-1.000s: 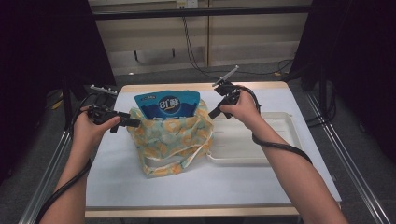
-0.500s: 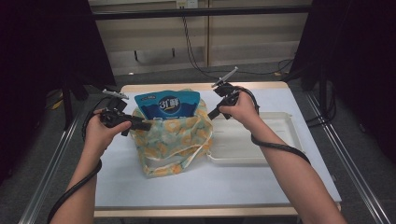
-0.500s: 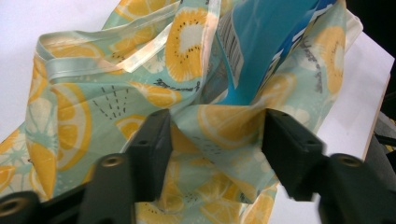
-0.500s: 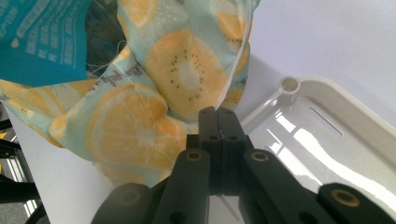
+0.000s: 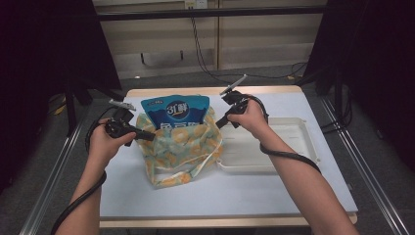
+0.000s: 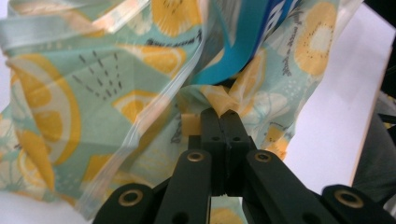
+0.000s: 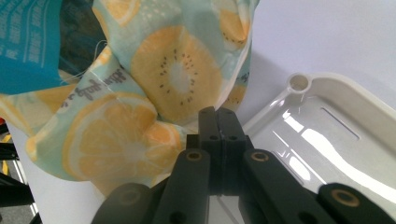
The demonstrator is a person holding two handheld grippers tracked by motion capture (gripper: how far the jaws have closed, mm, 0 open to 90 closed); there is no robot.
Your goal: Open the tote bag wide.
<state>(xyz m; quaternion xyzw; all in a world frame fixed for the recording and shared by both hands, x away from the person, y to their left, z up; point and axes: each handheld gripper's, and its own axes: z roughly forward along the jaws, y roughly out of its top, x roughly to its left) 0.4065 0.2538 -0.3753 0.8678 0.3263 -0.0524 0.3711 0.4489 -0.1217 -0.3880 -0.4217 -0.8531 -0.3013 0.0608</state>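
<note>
At the fruit-print bag's (image 5: 181, 149) rim, both tongs, left (image 5: 148, 135) and right (image 5: 219, 124), pinch thin fabric, the left just closed on it. Pulling apart could slip a fold free, slumping the bag and tipping the blue pouch (image 5: 174, 111) onto the bench (image 5: 235, 193)

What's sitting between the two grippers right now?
In the high view, the fruit-print bag stands between the left gripper and the right gripper, with the blue packet sticking out of its top. Each gripper pinches a bag edge.
</note>
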